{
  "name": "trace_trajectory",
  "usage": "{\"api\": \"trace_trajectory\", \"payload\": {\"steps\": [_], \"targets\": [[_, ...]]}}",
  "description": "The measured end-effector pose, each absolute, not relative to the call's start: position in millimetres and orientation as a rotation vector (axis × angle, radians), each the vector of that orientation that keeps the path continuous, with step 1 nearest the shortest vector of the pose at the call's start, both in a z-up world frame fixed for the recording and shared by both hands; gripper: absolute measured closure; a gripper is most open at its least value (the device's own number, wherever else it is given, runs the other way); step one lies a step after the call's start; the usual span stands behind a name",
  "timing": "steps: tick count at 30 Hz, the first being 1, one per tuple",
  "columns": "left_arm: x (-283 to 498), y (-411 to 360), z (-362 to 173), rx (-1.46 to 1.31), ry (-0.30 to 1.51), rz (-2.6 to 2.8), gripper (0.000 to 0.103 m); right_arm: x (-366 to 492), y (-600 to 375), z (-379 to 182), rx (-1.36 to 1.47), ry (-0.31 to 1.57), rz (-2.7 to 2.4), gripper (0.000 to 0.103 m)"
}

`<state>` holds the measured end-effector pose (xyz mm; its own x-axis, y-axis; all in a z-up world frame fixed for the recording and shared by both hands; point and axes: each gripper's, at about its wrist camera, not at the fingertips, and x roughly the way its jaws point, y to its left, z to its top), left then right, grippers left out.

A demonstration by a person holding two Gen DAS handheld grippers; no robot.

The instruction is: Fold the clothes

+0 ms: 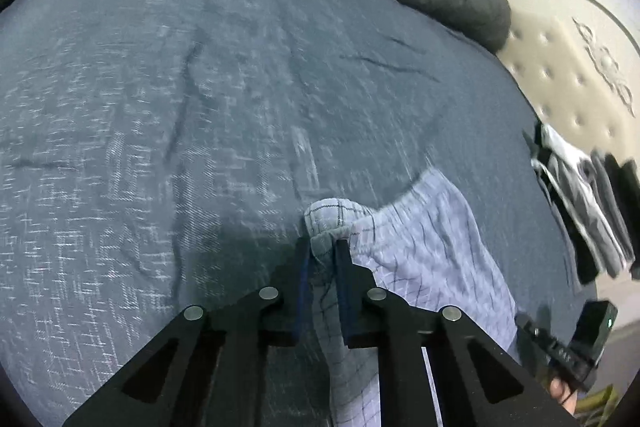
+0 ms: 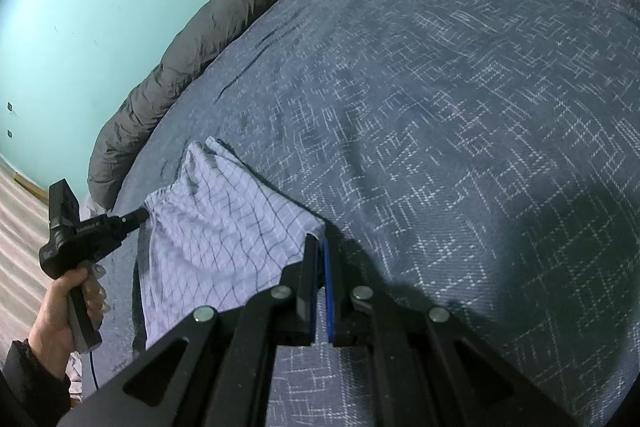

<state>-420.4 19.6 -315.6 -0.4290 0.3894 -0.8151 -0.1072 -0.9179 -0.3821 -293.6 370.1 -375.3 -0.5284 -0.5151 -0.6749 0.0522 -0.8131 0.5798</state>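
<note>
Both claws have the checked garment pinched, stretched at the near edge of the blue bedspread: the left gripper nearly closed on a bunched waistband corner, the right gripper clamped tight on the opposite corner. The left bite looks shallow, so I reckon a tug could slip that bunch free and spoil the fold.
</note>
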Motion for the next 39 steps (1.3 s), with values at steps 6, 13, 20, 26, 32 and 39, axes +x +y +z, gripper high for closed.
{"api": "trace_trajectory", "payload": {"steps": [6,13,20,26,32,39], "targets": [[-420,23,-317,-1.489,-0.407,2.408,0.089,-293,371,-376,1.307,-0.725,-2.373,0.101],[-412,21,-309,-1.462,-0.378,2.410,0.081,-290,362,-364,1.330,-0.713,-2.372,0.099],[-405,14,-309,-1.449,-0.395,2.408,0.069,-287,368,-340,1.299,-0.654,-2.469,0.093],[-400,7,-308,-1.435,-0.438,2.397,0.068,-288,374,-326,1.216,-0.649,-2.506,0.065],[-401,7,-306,-1.417,-0.438,2.382,0.067,-296,366,-323,1.209,-0.647,-2.417,0.064],[-410,7,-311,-1.420,-0.460,2.363,0.064,-360,305,-292,1.247,-0.477,-2.232,0.044]]}}
